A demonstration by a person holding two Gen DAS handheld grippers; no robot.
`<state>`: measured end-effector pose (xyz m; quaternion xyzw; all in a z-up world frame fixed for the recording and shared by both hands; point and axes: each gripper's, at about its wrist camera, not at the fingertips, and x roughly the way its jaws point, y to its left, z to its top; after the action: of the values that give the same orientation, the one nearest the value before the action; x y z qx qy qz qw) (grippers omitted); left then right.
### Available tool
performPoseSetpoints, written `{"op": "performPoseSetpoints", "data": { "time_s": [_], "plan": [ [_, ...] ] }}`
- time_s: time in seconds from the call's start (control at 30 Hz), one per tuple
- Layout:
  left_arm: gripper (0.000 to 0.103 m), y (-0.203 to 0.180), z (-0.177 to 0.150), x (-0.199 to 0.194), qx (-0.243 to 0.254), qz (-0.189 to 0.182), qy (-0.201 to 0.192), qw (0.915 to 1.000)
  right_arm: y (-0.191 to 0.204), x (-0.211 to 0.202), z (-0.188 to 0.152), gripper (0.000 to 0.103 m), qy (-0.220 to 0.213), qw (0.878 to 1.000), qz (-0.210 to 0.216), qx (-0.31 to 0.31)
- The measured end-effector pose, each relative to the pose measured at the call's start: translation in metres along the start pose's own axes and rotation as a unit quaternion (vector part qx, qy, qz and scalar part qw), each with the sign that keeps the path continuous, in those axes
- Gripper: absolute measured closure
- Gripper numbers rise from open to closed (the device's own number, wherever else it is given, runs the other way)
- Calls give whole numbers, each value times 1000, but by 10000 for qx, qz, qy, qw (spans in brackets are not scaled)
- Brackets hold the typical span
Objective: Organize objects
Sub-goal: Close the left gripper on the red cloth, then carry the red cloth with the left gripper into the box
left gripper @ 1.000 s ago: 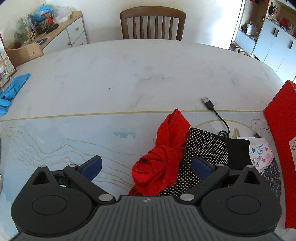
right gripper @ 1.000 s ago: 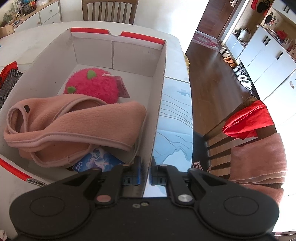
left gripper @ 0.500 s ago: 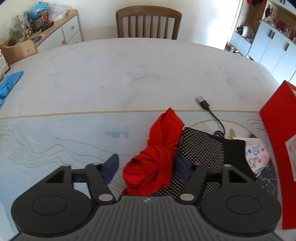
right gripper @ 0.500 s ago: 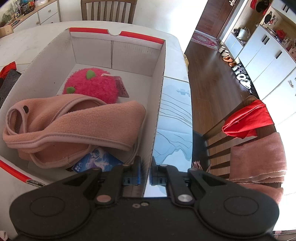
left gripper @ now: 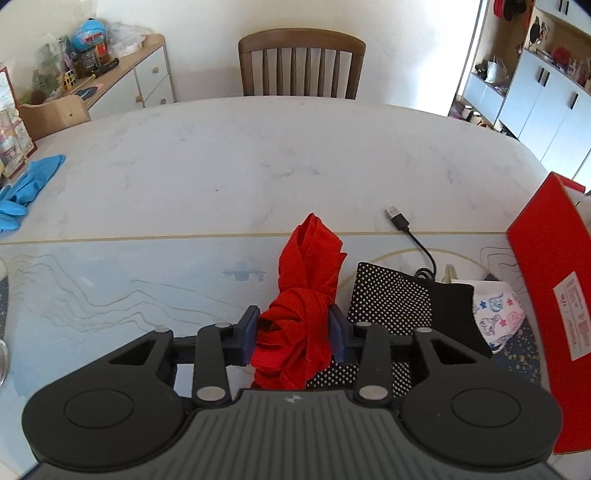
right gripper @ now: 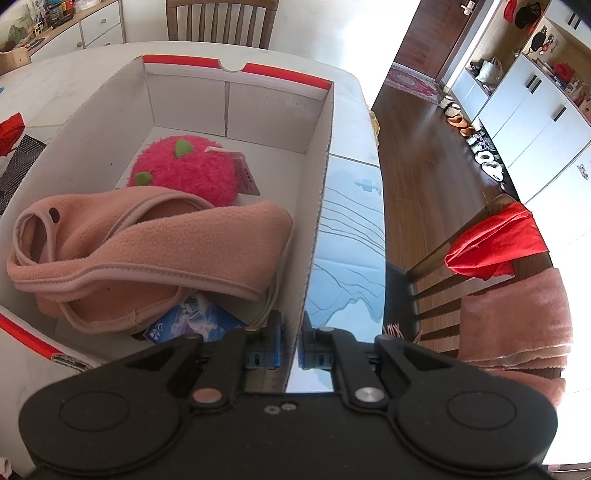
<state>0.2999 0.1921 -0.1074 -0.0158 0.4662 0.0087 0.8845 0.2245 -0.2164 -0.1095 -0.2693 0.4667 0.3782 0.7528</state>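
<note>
**Red cloth between our left tongs**

Our right gripper (right gripper: 290, 345) is clenched on the box (right gripper: 317, 206) wall's near end. Left of the box, our left gripper (left gripper: 293, 330) is closing on the knotted red cloth (left gripper: 301, 310), pads pressing both sides.

Brightness: both views bright, daylit.
Light source: strong daylight from the right, beyond the doorway (right gripper: 436, 22).
Glare: wall and floor (right gripper: 417, 122) washed out; sheen on the table (left gripper: 258, 158).
Shadows: soft and faint.
Focus: sharp, no motion blur.
Distortion: fisheye bend, table edges curved, dark corners.
</note>
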Motion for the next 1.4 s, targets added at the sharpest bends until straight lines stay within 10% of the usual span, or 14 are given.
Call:
{"op": "performPoseSetpoints", "data": {
  "time_s": [0.7, 1.4],
  "plan": [
    [66, -40, 4, -100, -13, -572, -376, 9977, -1, -1, -1, 96, -49, 9998, 99, -184],
    [66, -212, 27, -133, 1120, -1940, -431, 9736, -4, -1, -3, 96, -130, 9992, 265, -253]
  ]
}}
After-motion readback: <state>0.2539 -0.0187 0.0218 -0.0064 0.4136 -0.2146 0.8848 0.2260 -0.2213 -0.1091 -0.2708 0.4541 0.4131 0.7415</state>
